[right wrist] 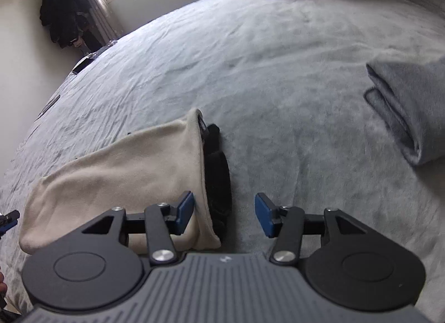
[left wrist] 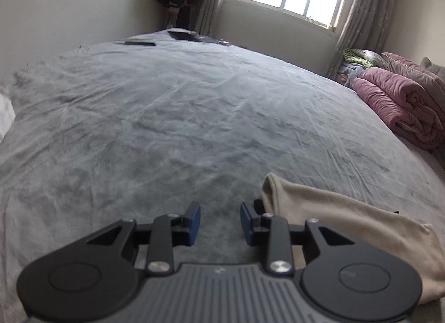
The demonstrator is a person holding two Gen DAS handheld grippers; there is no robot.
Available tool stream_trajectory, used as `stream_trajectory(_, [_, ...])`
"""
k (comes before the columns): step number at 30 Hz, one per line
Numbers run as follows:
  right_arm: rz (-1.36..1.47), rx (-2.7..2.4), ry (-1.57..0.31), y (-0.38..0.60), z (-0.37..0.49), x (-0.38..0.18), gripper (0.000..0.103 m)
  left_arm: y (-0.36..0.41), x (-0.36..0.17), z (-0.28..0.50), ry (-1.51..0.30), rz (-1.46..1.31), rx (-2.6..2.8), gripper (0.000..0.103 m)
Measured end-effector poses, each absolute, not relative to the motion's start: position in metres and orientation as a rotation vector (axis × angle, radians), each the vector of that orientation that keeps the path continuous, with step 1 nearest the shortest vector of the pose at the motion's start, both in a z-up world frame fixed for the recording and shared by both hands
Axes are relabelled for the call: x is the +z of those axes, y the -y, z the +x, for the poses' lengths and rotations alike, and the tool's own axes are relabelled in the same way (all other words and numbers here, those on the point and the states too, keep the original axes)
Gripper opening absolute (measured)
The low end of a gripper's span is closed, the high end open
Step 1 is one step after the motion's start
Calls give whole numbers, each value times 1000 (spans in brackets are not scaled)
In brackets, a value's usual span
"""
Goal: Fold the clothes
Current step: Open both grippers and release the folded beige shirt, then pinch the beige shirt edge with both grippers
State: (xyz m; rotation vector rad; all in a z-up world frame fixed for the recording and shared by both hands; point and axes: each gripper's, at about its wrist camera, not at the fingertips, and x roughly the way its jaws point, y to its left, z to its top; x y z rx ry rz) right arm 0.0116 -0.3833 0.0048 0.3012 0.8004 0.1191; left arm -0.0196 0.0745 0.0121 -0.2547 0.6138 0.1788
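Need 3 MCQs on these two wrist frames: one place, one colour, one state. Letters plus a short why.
1. Where is the folded grey blanket in the right wrist view?
A. right of the tool
B. under the beige garment
C. on the windowsill

2. What colour is the garment beside both tools?
A. red
B. beige
C. green

3. What is the state of the right tool?
A. shut on the garment
B. shut, empty
C. open, empty

Answers:
1 A, it lies on the bed at the right.
2 B, the beige garment shows in both views.
3 C, only bedding shows in the gap.
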Motion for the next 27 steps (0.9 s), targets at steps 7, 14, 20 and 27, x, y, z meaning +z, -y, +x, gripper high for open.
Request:
stream_trajectory(7, [129, 181, -767, 359, 67, 7, 41, -28, 25, 24, -590, -94, 54, 33])
stream_trajectory(14, [105, 219, -795, 355, 110, -9, 34, -21, 4, 66, -666, -104, -5, 31])
stream_trajectory(20, [119, 226, -785, 351, 114, -12, 8, -27, -13, 72, -711, -107, 8, 31])
stream_trajectory(27, [75, 152, -693, 347, 98, 8, 5, -25, -8, 67, -680, -98, 25, 29])
